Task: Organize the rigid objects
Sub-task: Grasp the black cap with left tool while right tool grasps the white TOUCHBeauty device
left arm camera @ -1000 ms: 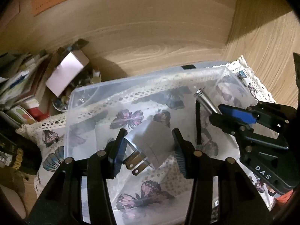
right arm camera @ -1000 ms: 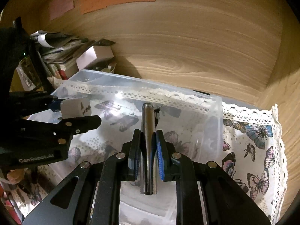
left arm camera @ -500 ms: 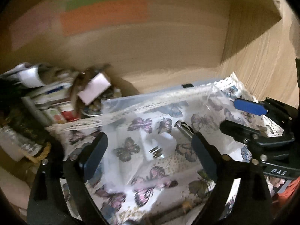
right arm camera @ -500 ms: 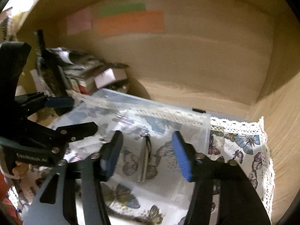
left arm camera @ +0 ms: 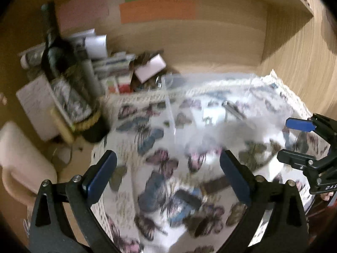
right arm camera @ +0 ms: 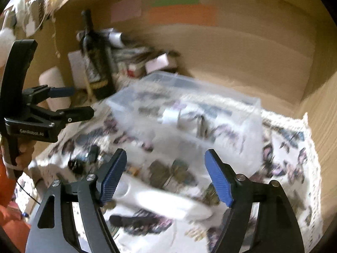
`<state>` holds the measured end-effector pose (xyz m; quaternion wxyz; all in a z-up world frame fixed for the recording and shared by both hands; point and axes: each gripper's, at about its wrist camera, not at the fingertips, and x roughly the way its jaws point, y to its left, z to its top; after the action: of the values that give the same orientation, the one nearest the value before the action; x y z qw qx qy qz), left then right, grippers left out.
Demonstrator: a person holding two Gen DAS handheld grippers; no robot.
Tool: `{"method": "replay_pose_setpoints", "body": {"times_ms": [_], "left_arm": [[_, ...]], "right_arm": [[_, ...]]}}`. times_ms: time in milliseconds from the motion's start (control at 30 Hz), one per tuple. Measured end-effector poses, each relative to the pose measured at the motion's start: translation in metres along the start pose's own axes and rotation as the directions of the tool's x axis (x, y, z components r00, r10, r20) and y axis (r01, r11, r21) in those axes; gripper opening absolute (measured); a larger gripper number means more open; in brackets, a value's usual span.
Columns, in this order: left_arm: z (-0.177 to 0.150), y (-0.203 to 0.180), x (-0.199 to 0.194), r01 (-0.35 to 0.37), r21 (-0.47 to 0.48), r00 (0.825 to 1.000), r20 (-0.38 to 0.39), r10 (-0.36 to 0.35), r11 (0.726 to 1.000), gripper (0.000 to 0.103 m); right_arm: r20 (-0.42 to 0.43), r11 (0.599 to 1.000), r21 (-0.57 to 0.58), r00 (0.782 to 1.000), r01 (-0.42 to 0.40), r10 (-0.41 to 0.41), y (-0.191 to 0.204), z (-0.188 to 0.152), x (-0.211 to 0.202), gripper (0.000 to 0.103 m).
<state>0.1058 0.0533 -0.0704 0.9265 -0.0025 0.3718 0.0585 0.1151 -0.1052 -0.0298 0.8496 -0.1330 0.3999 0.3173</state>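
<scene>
A clear plastic bin (right arm camera: 189,113) stands on a butterfly-print cloth (right arm camera: 290,168). Inside lie a white plug adapter (left arm camera: 212,113) and a metal rod (right arm camera: 202,124), both blurred. My left gripper (left arm camera: 166,177) is open and empty, pulled back in front of the bin (left arm camera: 210,88). My right gripper (right arm camera: 165,177) is open and empty above the cloth, near a white oblong object (right arm camera: 160,202). Small dark objects (right arm camera: 84,158) lie on the cloth to the left. Each gripper shows in the other's view, the left (right arm camera: 63,103) and the right (left arm camera: 299,141).
A dark bottle (right arm camera: 96,63), stacked books and papers (left arm camera: 113,67) and a small white box (left arm camera: 150,67) crowd the back left. Wooden walls enclose the back and right. A pale rounded object (left arm camera: 21,158) sits at the left.
Both grippers opened, leaving the plug adapter and the metal rod in the bin, then drew back and away from it. The views are now motion-blurred.
</scene>
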Motion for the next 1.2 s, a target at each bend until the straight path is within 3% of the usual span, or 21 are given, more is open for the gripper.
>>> {"method": "replay_pose_setpoints", "body": {"times_ms": [200, 467, 600, 667, 800, 867, 933, 1200], "left_arm": [[-0.042, -0.003, 0.003, 0.008, 0.0, 0.997, -0.08, -0.008, 1.0, 0.1], [-0.075, -0.009, 0.01, 0.066, -0.041, 0.991, -0.116, -0.07, 0.997, 0.099], [-0.081, -0.015, 0.012, 0.089, -0.039, 0.988, -0.127, -0.093, 0.995, 0.083], [-0.084, -0.018, 0.014, 0.097, -0.033, 0.986, -0.134, -0.1, 0.995, 0.078], [-0.087, -0.024, 0.014, 0.081, -0.008, 0.989, -0.121, -0.081, 0.997, 0.068], [-0.086, -0.025, 0.015, 0.092, -0.019, 0.989, -0.116, -0.094, 0.996, 0.056], [-0.085, -0.026, 0.014, 0.087, -0.015, 0.99, -0.109, -0.088, 0.996, 0.036], [-0.077, -0.024, 0.007, 0.075, -0.027, 0.993, -0.087, -0.077, 0.997, 0.035]], "right_arm": [[-0.092, 0.998, -0.057, 0.995, -0.038, 0.032, 0.021, -0.018, 0.016, 0.078], [-0.151, 0.995, -0.095, 0.988, -0.034, 0.02, 0.027, -0.02, 0.039, 0.079], [-0.193, 0.993, -0.097, 0.98, -0.063, 0.044, 0.026, -0.018, 0.053, 0.072], [-0.213, 0.993, -0.105, 0.976, -0.059, 0.036, 0.028, -0.017, 0.06, 0.057], [-0.204, 0.991, -0.125, 0.979, -0.054, 0.027, 0.032, -0.017, 0.059, 0.041], [-0.189, 0.993, -0.113, 0.982, -0.035, 0.013, 0.031, -0.017, 0.06, 0.04], [-0.173, 0.994, -0.105, 0.985, -0.019, 0.0, 0.03, -0.018, 0.057, 0.04], [-0.054, 0.999, -0.025, 0.998, 0.042, -0.044, 0.008, -0.009, 0.021, 0.039]]}}
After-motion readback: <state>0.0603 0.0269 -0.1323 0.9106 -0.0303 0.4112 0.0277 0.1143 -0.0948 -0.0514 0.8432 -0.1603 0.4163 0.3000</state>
